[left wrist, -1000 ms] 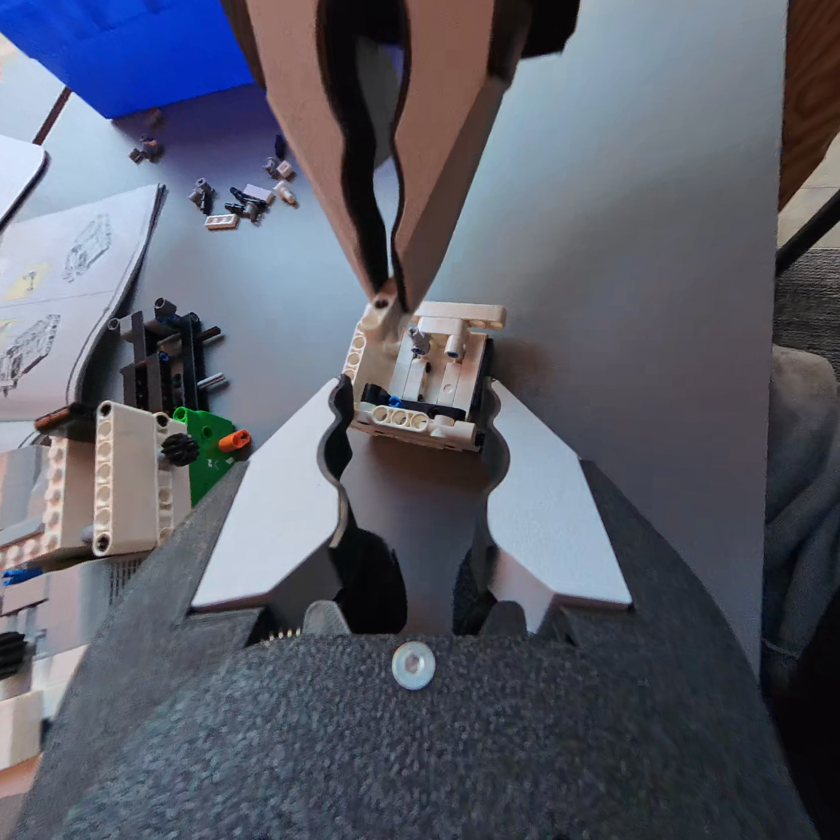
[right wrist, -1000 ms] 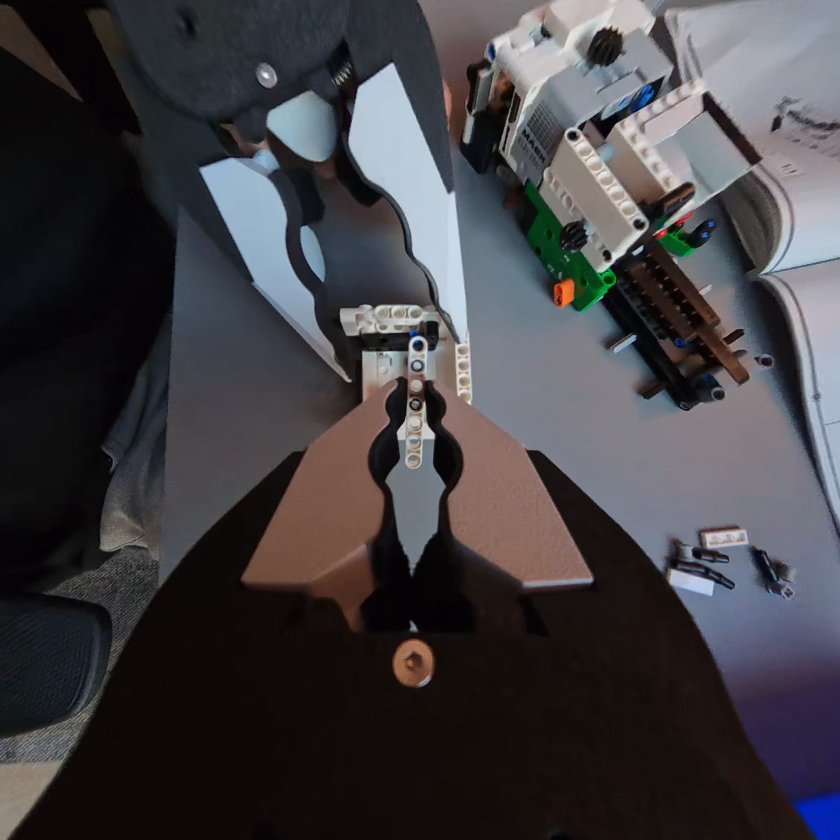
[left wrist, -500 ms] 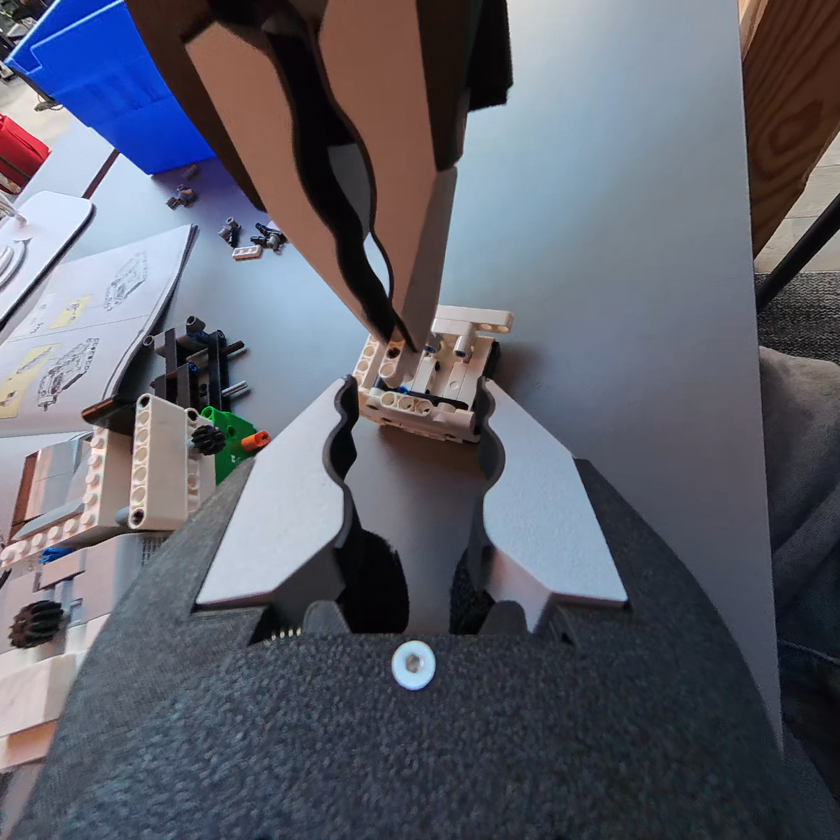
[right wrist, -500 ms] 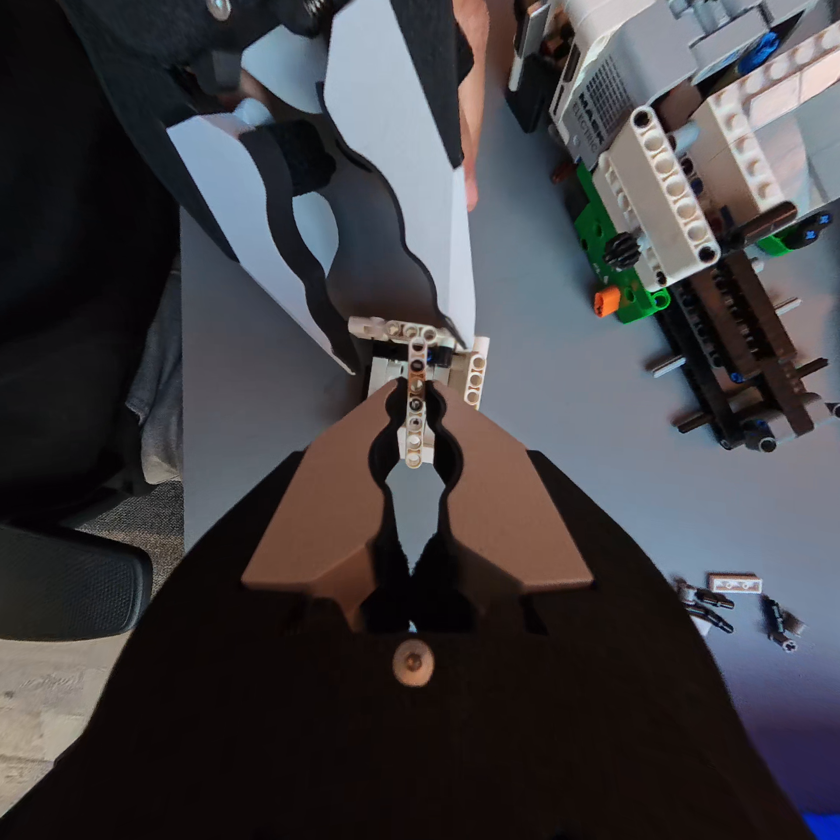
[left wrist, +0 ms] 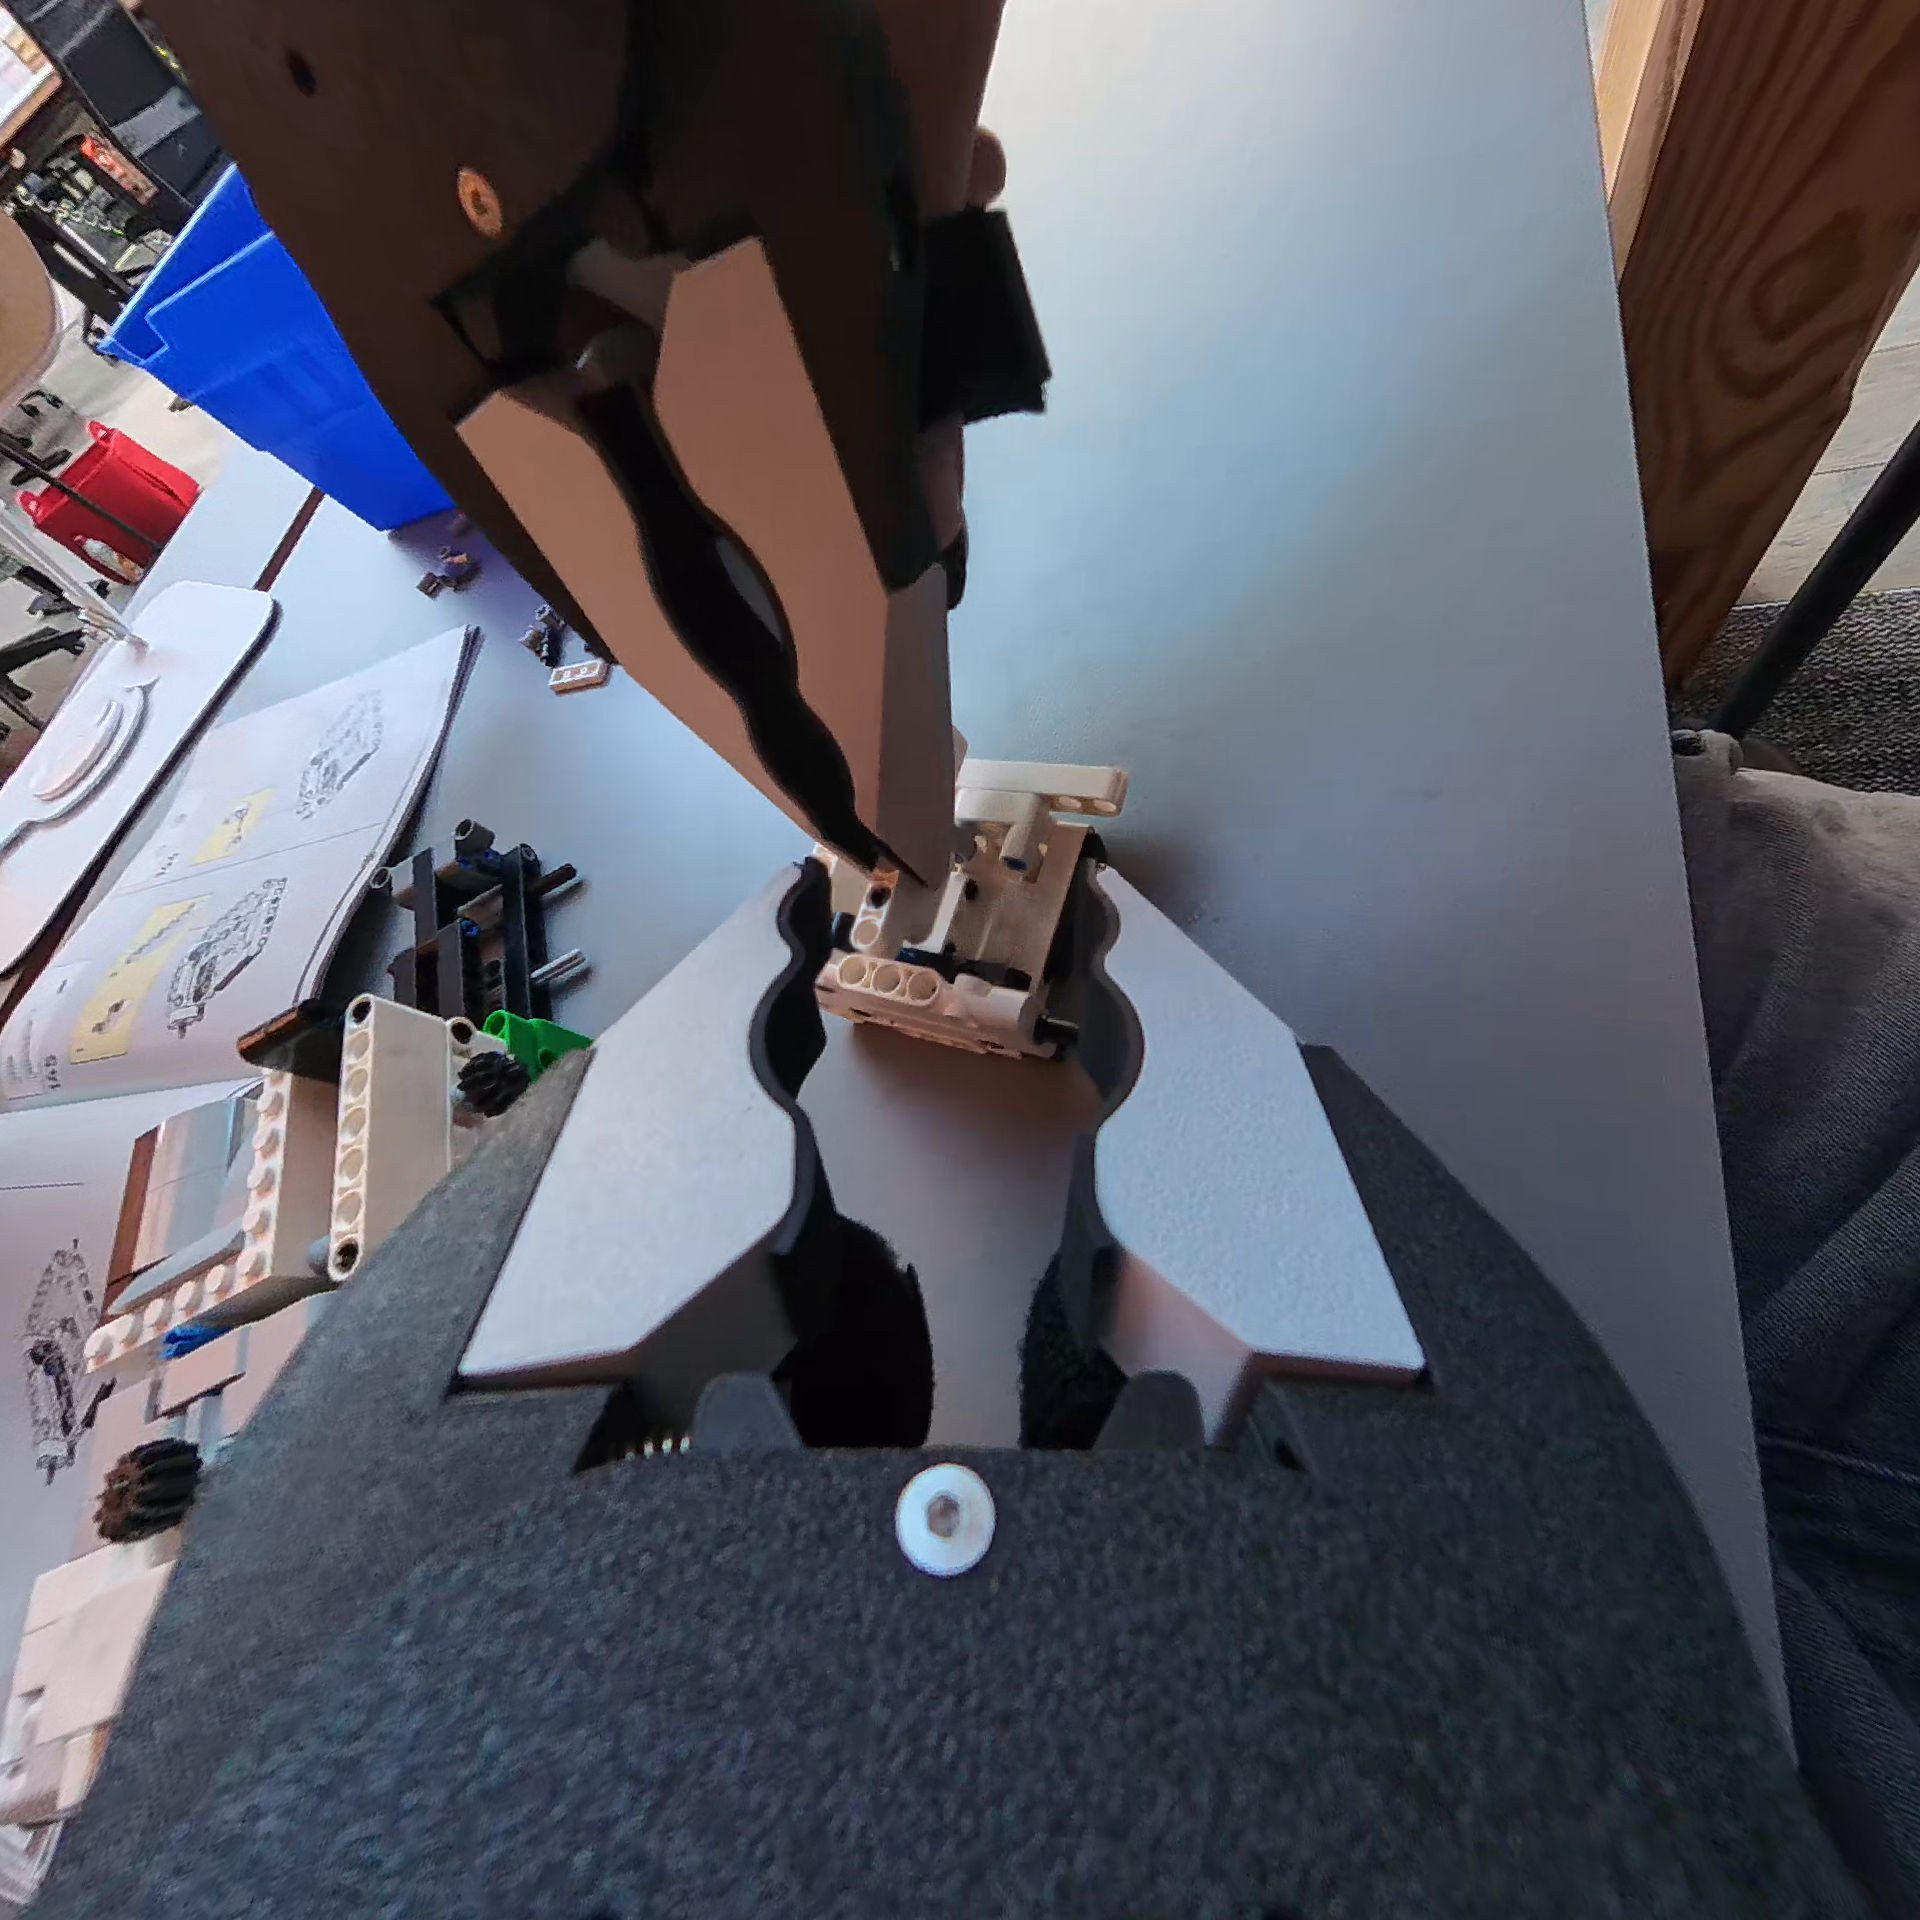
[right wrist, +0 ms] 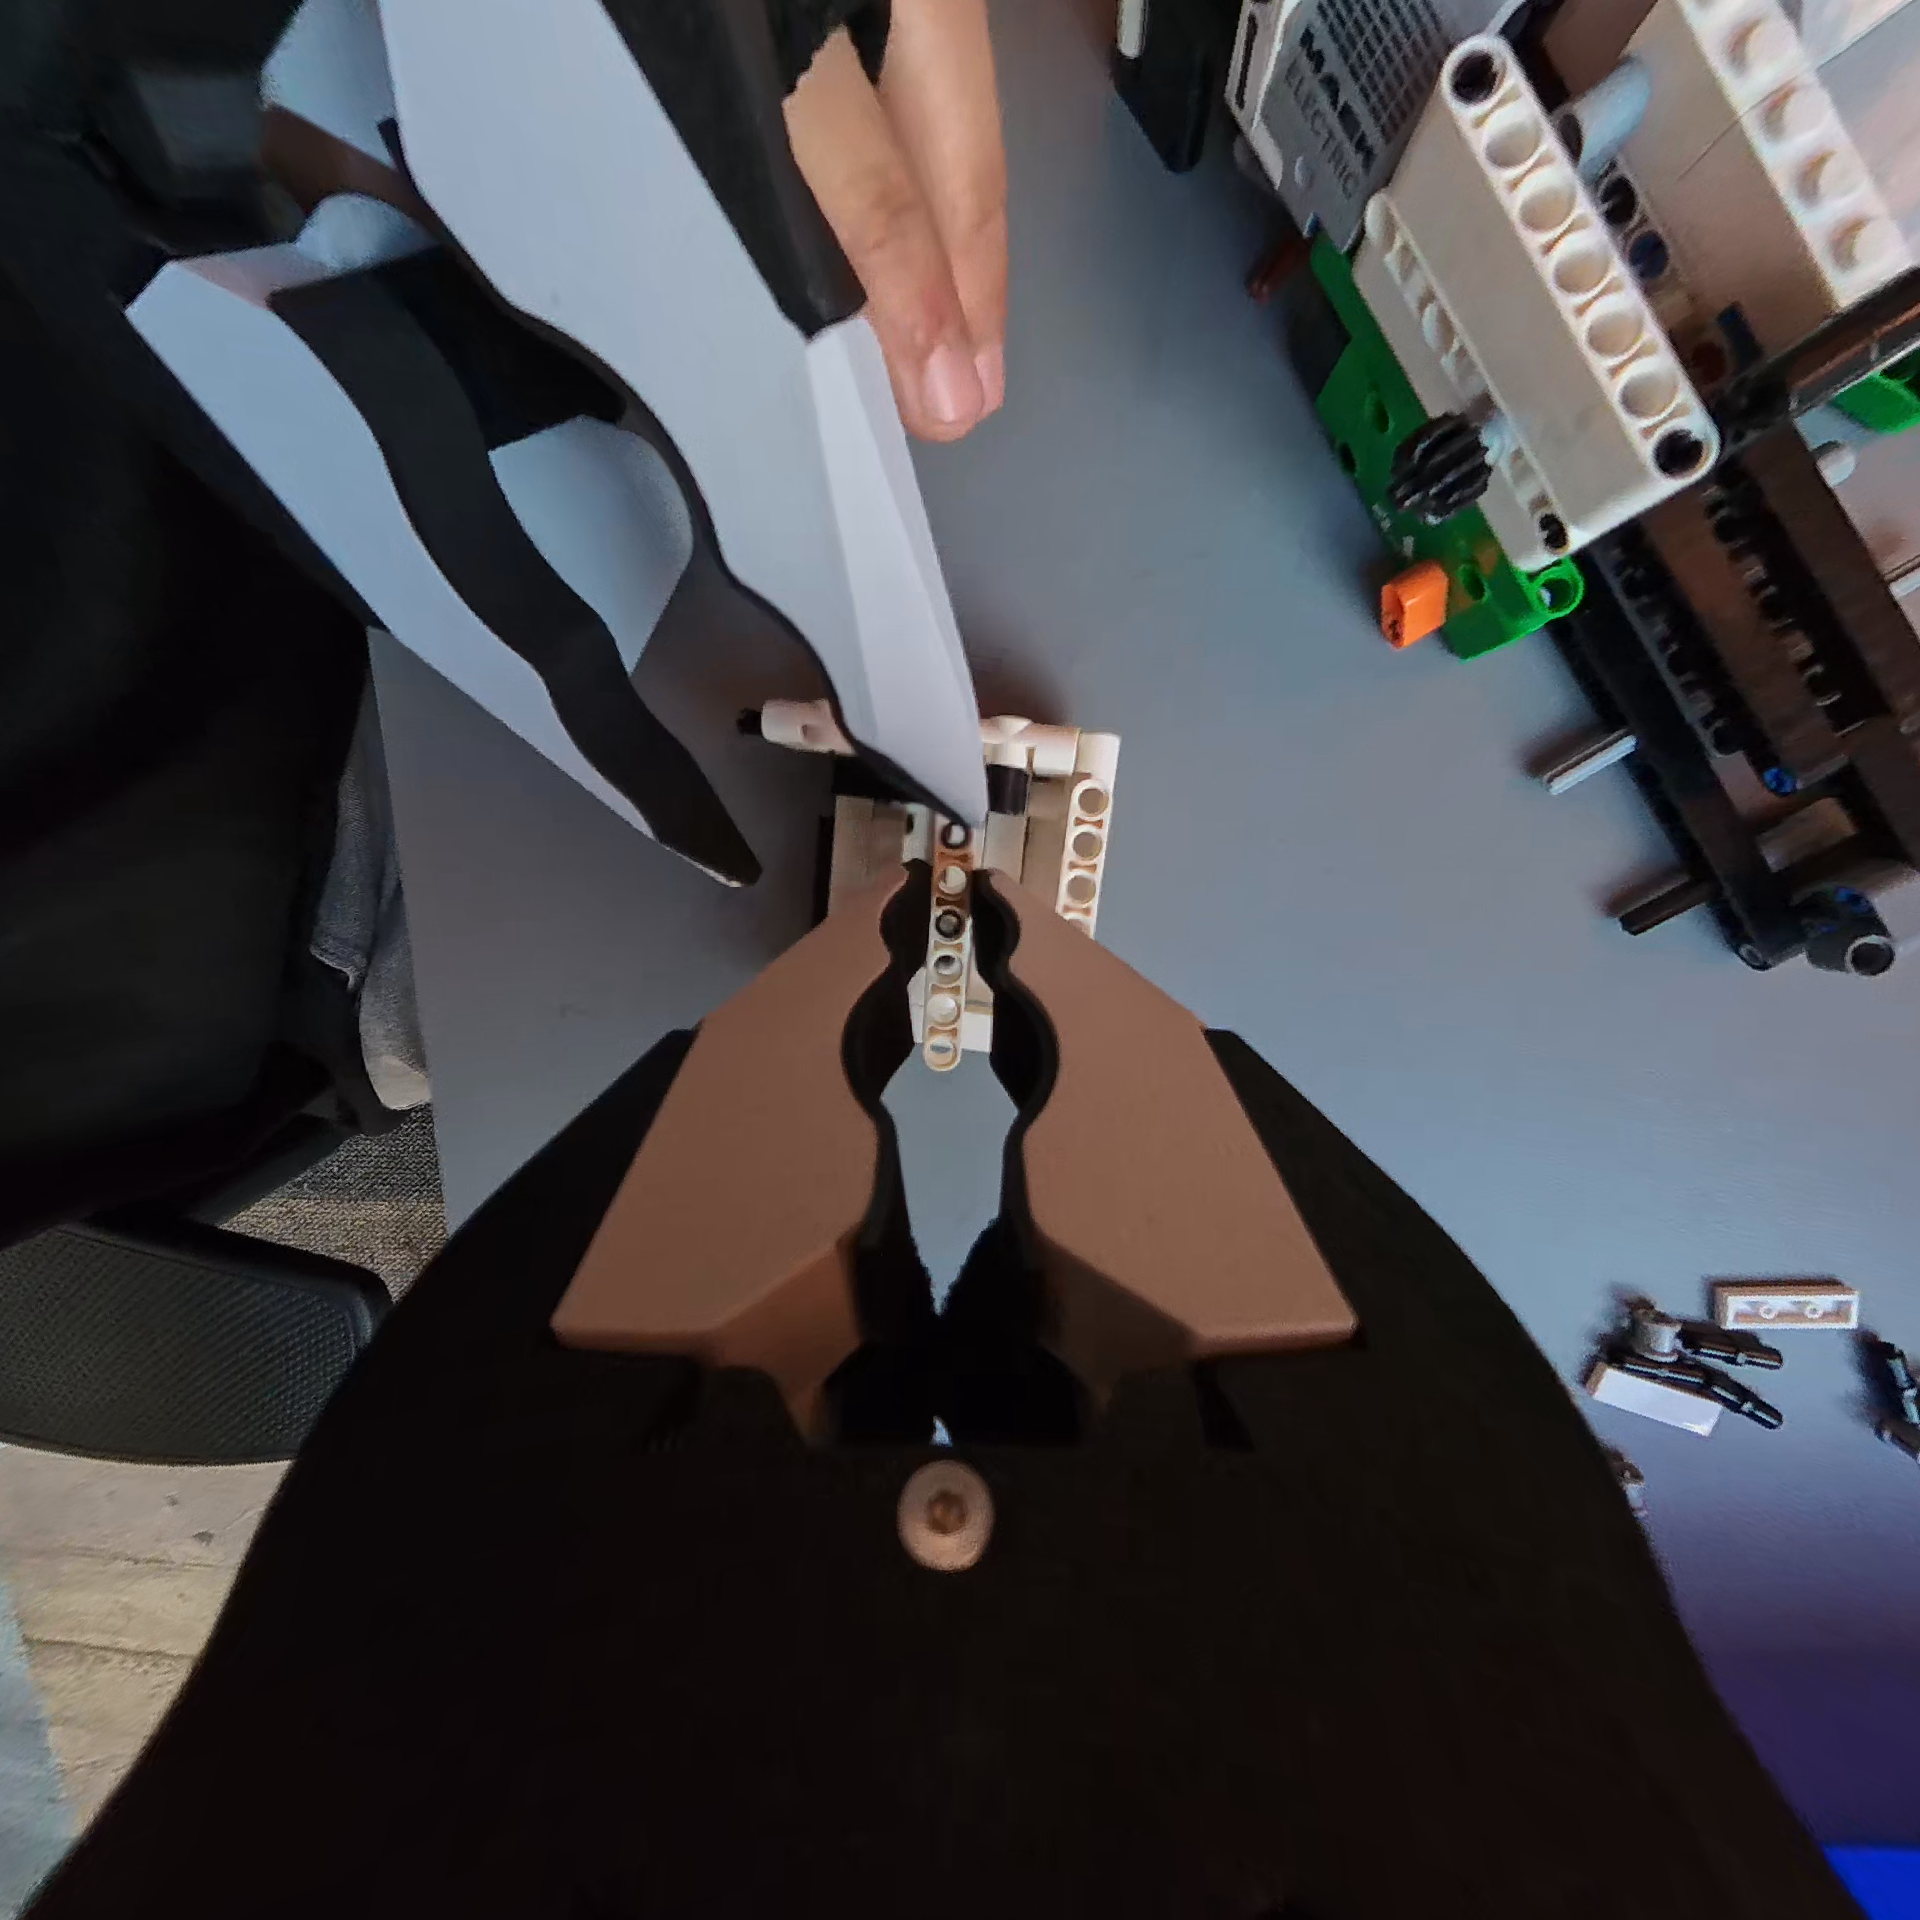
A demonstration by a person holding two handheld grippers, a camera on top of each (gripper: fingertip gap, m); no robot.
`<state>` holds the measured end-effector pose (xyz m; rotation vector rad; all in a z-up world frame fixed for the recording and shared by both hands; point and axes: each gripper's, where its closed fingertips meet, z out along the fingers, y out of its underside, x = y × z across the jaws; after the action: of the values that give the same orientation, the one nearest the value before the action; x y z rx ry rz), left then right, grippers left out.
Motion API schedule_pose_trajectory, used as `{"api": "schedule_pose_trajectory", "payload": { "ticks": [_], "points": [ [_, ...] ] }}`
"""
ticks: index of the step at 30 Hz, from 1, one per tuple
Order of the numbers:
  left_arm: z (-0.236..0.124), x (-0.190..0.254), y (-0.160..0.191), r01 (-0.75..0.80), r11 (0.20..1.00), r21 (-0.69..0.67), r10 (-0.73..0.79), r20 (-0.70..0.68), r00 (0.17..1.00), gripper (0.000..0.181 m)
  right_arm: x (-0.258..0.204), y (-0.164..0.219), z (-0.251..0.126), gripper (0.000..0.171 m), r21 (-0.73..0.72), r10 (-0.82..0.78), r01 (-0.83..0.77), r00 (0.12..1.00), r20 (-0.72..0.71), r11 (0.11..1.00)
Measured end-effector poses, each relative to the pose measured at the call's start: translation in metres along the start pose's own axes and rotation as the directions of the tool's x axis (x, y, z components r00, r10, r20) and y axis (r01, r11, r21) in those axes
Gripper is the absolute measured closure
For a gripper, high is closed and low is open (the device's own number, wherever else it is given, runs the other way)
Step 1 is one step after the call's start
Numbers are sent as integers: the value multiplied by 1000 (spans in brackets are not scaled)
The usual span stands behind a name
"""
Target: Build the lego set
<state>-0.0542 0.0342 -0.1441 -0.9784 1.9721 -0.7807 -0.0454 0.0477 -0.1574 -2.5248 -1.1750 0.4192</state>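
A small white sub-assembly with black and blue pins sits on the grey table. My left gripper has grey fingers set on its two sides, holding it. My right gripper, with brown fingers, is shut on a white beam with several holes. It holds the beam down into the top of the sub-assembly. In the left wrist view the right gripper comes down from the upper left with its tips on the sub-assembly. In the right wrist view the left gripper reaches in from the top left.
A large white, green and black truck model stands beside the work spot and also shows in the left wrist view. An open instruction booklet and a blue bin lie beyond it. Loose small parts lie near the right gripper. The table edge is close by. My two grippers' fingertips are within a few centimetres of each other.
The right gripper has leaned in closer and pushed the beam further down into the sub-assembly. The left gripper has kept its hold while its view rose and tilted.
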Motion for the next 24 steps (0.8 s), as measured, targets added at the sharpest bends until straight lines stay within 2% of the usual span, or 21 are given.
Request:
{"api": "schedule_pose_trajectory", "payload": {
  "ticks": [8,19,24],
  "points": [
    [4,8,6,16,1000,-20,-16,-39,999,141,-1,1,1,165,-35,99,-98,995,28,995],
    [8,7,6,62,997,-50,-63,-27,998,140,2,2,1,165,-77,69,-69,998,-3,995],
    [9,6,6,54,997,-59,-55,-21,998,142,-2,5,0,153,-28,66,-66,998,5,997]
  ]
}}
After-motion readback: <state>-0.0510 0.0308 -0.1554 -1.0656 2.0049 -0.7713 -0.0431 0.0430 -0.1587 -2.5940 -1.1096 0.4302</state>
